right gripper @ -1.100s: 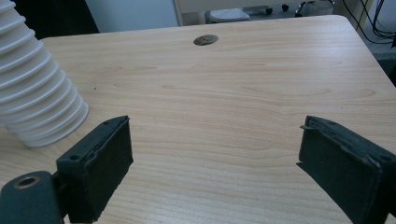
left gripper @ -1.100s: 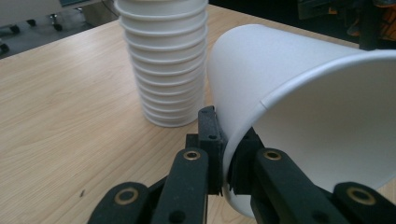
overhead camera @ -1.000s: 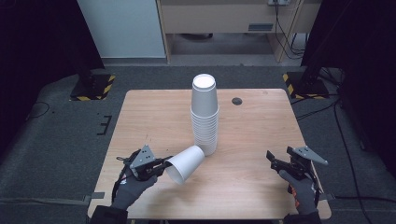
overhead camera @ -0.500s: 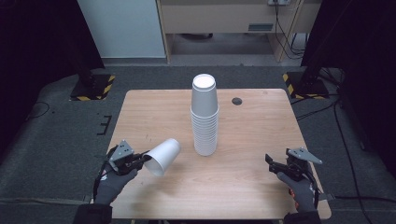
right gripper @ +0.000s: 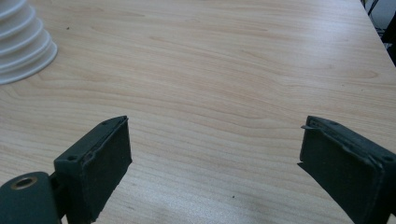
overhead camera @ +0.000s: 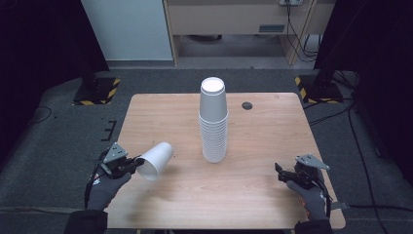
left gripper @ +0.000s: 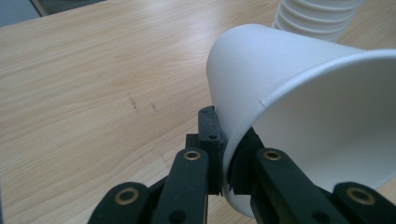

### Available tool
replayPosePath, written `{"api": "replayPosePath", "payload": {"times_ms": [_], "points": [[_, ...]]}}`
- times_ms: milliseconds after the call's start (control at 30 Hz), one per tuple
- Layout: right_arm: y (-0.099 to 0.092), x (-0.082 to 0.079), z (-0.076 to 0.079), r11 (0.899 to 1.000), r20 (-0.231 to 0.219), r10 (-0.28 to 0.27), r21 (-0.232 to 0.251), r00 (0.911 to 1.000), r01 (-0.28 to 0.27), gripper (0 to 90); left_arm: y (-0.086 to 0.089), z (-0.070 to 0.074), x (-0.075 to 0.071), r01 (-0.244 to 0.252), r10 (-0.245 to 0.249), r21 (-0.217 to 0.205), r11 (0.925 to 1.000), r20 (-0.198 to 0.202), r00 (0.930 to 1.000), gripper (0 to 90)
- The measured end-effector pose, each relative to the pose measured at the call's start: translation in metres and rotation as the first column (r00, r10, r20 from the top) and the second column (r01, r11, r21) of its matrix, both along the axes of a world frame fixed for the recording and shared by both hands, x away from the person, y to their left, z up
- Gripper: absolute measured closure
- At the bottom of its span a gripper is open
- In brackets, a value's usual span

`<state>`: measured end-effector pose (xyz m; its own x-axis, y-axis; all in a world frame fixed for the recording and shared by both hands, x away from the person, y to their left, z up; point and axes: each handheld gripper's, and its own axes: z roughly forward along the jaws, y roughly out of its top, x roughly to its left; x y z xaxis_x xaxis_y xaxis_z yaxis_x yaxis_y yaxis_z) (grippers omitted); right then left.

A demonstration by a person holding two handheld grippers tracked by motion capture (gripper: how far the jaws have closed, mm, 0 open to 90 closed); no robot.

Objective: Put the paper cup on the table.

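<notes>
My left gripper (overhead camera: 135,163) is clamped on one cup's (overhead camera: 156,161) rim, clear of the stack (overhead camera: 214,122), not yet set down; my right gripper (overhead camera: 285,174) stands wide open, empty.

**Matt paper, pale wood, black plastic**

Your desk (overhead camera: 263,195) is light wood, smooth, with fine grain and a low sheen. The cup (left gripper: 303,107) you hold looks like matt white paper with 1 visible seam; the stack of cups (overhead camera: 213,122) matches it. Your left gripper (left gripper: 224,161) is matt black plastic with brass-coloured rivets.
</notes>
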<state>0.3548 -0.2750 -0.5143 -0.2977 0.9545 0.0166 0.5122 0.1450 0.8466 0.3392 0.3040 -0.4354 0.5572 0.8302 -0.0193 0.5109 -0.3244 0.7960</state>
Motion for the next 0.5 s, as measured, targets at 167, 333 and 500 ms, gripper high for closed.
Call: {"api": "replayPosePath", "payload": {"times_ms": [167,333,500], "points": [[0.003,0.002,-0.004,0.999,-0.032,0.023,-0.039,0.9992,-0.024,8.9,0.004,0.003,0.006,-0.033,0.033,0.022,0.9992,-0.021,0.9992,85.9],[0.009,0.004,-0.01,0.995,-0.073,0.051,-0.082,0.996,-0.057,8.8,0.004,0.01,0.015,-0.046,0.051,0.07,0.9965,-0.074,0.996,85.9],[0.011,0.005,-0.014,0.991,-0.107,0.051,-0.114,0.993,-0.063,8.5,0.004,0.016,0.021,-0.055,0.065,0.09,0.9944,-0.108,0.992,85.9]]}}
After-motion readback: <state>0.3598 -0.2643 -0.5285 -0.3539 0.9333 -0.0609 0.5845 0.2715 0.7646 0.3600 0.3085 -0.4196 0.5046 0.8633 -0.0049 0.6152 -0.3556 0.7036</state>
